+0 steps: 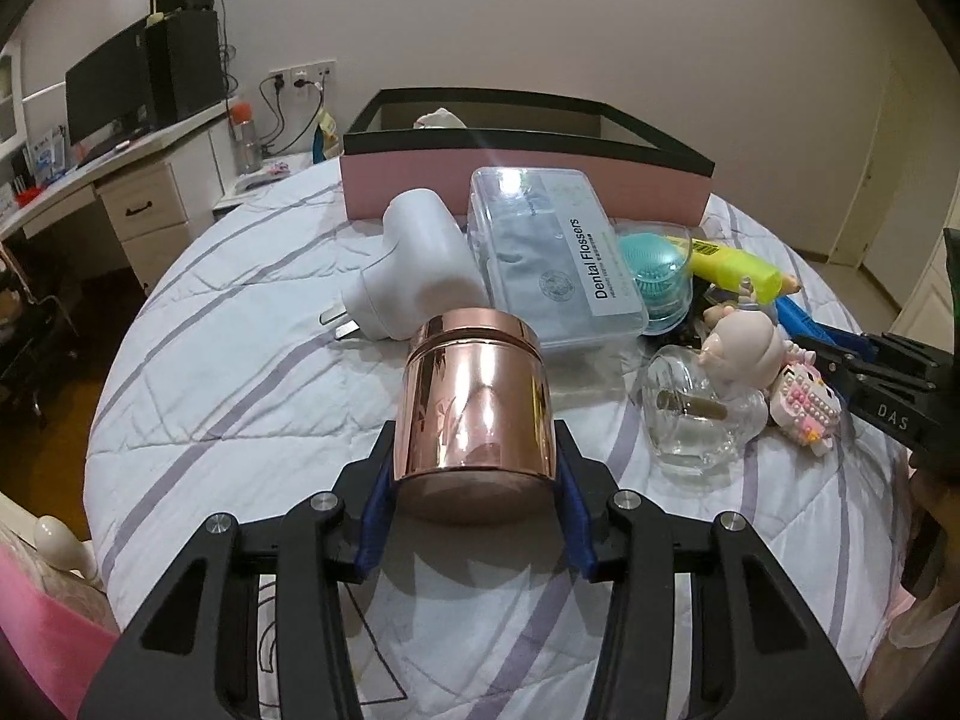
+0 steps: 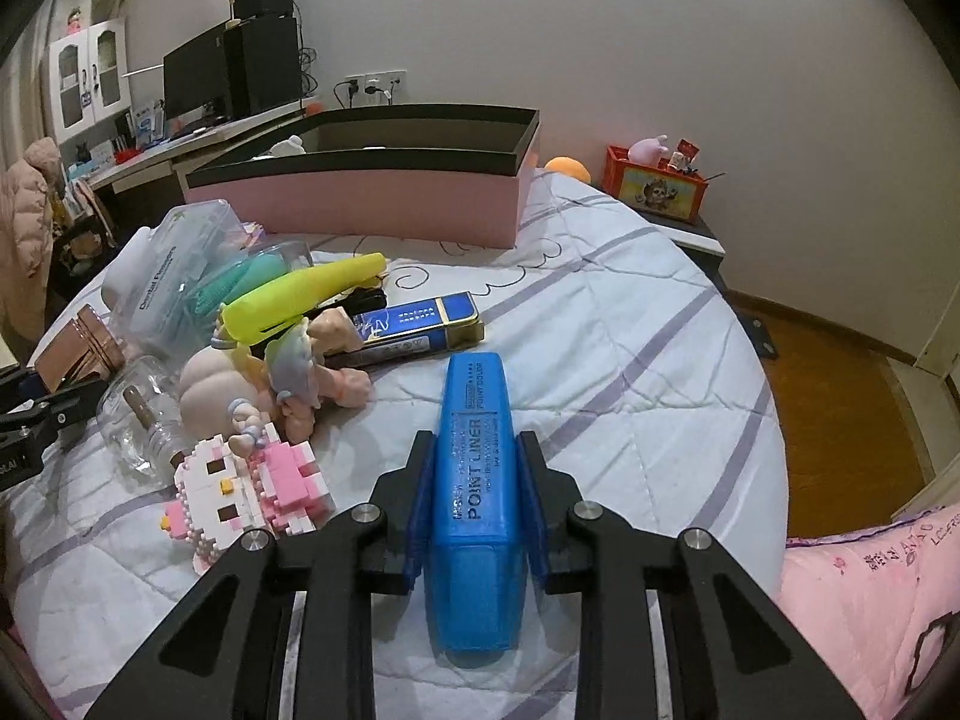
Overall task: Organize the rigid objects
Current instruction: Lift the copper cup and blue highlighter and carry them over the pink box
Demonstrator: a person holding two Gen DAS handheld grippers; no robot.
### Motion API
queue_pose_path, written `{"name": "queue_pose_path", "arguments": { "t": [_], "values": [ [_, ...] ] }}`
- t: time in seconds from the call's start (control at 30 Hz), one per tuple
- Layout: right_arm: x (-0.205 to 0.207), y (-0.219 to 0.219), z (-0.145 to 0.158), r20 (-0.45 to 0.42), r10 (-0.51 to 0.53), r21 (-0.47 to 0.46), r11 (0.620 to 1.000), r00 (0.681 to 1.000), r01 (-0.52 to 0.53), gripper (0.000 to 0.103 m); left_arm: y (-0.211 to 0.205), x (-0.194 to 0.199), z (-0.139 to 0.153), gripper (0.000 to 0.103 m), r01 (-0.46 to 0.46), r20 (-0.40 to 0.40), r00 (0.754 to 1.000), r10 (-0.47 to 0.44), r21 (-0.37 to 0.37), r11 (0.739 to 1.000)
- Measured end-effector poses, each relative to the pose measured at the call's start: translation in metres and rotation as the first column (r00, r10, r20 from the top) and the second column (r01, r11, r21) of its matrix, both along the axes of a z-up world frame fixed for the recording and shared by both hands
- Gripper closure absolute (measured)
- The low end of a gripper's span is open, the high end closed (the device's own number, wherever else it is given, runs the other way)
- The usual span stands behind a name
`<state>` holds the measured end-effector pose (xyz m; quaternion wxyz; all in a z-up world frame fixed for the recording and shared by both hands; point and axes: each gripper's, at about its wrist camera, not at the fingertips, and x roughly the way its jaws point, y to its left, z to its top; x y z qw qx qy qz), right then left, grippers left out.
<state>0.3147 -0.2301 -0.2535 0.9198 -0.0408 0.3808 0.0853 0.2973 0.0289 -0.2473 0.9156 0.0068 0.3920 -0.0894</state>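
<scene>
My left gripper (image 1: 477, 474) is clamped on a rose-gold canister (image 1: 477, 408), glossy, lying with its axis pointing ahead. My right gripper (image 2: 477, 501) grips a blue highlighter (image 2: 474, 498), its long axis also forward. The pink box (image 1: 522, 186) sits open beyond the clutter on the bed (image 1: 240, 372), straight ahead of both.

My right gripper (image 2: 474, 480) clamps the blue highlighter (image 2: 474, 480) above the quilt (image 2: 630, 360), pink box (image 2: 360, 204) beyond.
</scene>
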Motion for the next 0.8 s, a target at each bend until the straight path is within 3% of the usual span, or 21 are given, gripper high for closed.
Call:
{"name": "queue_pose_path", "arguments": {
  "t": [0.43,0.7,0.8],
  "values": [
    [-0.009,-0.007,0.005,0.014,0.003,0.083,0.997,1.0,-0.004,0.076,-0.001,-0.006,0.003,0.056,0.008,0.027,1.0,-0.008,0.002,1.0],
    [-0.024,0.002,0.035,0.096,0.025,0.136,0.99,0.995,-0.038,0.076,0.009,-0.016,0.019,0.056,-0.019,0.077,0.997,0.023,-0.045,0.999],
    [-0.025,0.01,0.044,0.108,0.045,0.134,0.989,0.993,-0.06,0.076,0.009,-0.016,0.019,0.056,-0.022,0.067,0.997,0.024,-0.022,1.0]
  ]
}}
